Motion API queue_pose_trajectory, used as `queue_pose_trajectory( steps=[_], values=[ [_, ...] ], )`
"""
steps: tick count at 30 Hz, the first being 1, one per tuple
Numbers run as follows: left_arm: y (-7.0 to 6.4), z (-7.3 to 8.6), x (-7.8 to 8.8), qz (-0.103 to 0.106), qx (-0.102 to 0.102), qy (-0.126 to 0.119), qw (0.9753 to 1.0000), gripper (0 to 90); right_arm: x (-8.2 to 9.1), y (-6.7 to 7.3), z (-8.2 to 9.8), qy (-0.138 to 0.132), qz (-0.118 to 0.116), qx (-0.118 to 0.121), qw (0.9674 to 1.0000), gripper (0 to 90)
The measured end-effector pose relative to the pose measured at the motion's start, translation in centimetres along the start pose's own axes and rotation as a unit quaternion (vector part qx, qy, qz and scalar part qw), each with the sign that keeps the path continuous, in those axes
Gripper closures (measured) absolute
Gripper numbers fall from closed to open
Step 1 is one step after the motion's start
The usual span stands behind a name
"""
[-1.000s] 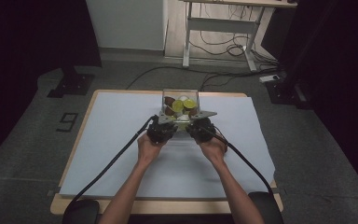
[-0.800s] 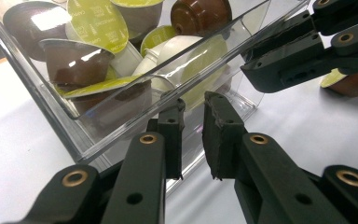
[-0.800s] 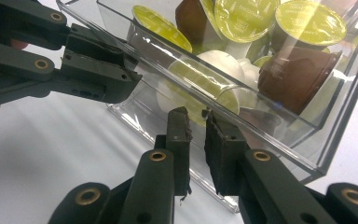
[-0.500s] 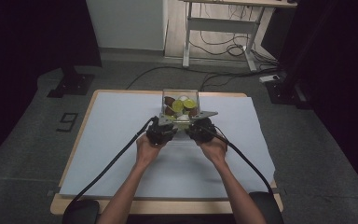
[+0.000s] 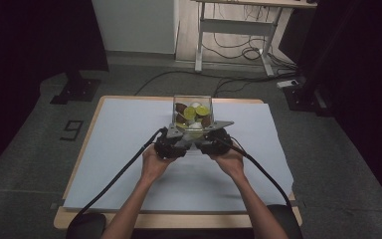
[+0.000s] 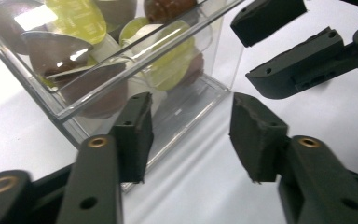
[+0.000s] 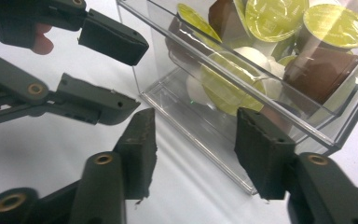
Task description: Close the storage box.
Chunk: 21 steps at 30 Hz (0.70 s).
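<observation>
A clear plastic box stands at the middle of the white table cover and holds several coffee capsules, yellow-green, brown and white. Both grippers sit side by side just in front of it, tips toward its near wall. My left gripper is open, its jaws having just been opening. The box's lower near edge shows between them, with no pad pressing on it. My right gripper is open too, jaws also just opened, framing the box's bottom corner without touching it.
The white cover spreads over a wooden table with room on either side of the box. Black cables trail from both grippers toward the near edge. Beyond the table are a desk frame and floor cables.
Both hands have kept their place in front of the box, and the box has not moved.
</observation>
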State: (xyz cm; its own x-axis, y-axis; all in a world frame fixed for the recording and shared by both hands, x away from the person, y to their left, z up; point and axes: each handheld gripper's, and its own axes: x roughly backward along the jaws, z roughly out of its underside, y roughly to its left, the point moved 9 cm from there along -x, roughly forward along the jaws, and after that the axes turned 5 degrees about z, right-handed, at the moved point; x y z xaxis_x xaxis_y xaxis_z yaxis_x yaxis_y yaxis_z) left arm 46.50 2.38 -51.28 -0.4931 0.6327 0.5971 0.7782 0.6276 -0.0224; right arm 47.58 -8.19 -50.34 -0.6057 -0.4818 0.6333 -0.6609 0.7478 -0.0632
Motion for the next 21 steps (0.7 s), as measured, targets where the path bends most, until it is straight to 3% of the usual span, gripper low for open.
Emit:
queue_pose_trajectory(
  steps=[6, 13, 21],
  values=[
    [-0.7, 0.3, 0.6, 0.006, -0.007, 0.012, 0.9999, 29.2, 0.8, 0.2, 0.3, 0.010, 0.000, 0.014, 0.9999, 38.2],
    [-0.8, 0.7, 1.3, 0.009, 0.000, 0.014, 0.9999, 16.6, 1.5, 0.6, 0.6, 0.018, 0.003, 0.034, 0.9993, 32.3],
    [-1.0, 1.7, 2.4, 0.012, -0.004, 0.023, 0.9997, 12.1, 2.7, -0.4, 2.2, 0.022, 0.006, 0.032, 0.9992, 26.8]
  ],
)
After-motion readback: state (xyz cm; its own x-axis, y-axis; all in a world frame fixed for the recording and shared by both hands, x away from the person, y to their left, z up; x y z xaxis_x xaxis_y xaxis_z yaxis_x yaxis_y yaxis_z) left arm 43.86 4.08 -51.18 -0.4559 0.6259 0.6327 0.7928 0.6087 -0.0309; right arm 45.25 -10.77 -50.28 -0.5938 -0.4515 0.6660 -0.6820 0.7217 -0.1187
